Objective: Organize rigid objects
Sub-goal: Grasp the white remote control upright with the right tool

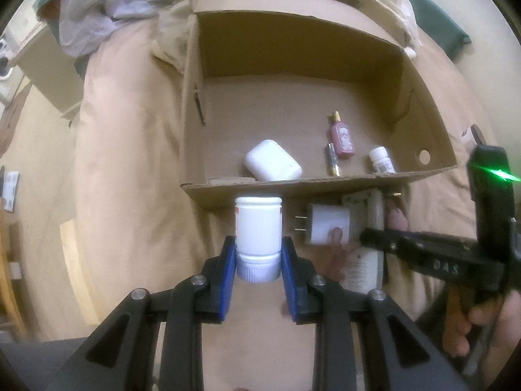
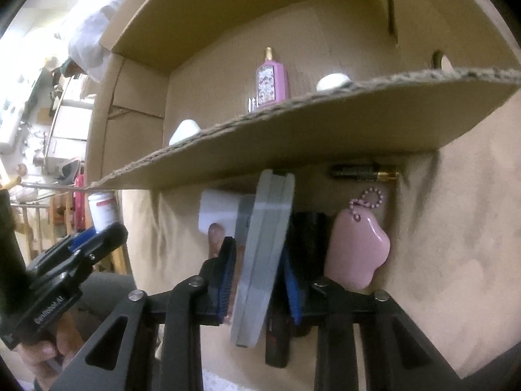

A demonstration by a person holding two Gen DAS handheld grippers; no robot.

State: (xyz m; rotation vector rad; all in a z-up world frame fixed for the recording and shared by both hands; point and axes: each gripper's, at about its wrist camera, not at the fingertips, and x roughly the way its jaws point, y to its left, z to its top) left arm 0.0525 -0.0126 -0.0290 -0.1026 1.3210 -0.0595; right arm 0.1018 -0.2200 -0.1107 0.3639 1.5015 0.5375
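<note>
The cardboard box (image 1: 195,123) lies open on a tan bedsheet (image 1: 130,163), already holding an earbud case (image 1: 272,160), a pink perfume bottle (image 1: 342,138), a thin metal tube (image 1: 332,159) and a small white pill bottle (image 1: 381,159).

The left gripper (image 1: 259,254) hangs in front of the box's near wall, its jaws clamped on a larger white pill bottle (image 1: 258,224) at the neck just above the ribbed cap. The bottle's long axis runs along the fingers, cap toward the camera and base toward the box. It looks light, stiff and smooth, so a hold on the ribbed cap or neck seems safest against slipping.

The right gripper (image 2: 259,277) has its jaws closed on a flat grey case (image 2: 263,247), gripped across its thin sides near one end, long axis pointing at the box. It seems rigid and may tilt when lifted.

Still loose nearby are a white charger plug (image 2: 221,210), a pink keychain (image 2: 356,251) and a battery (image 2: 364,172).
</note>
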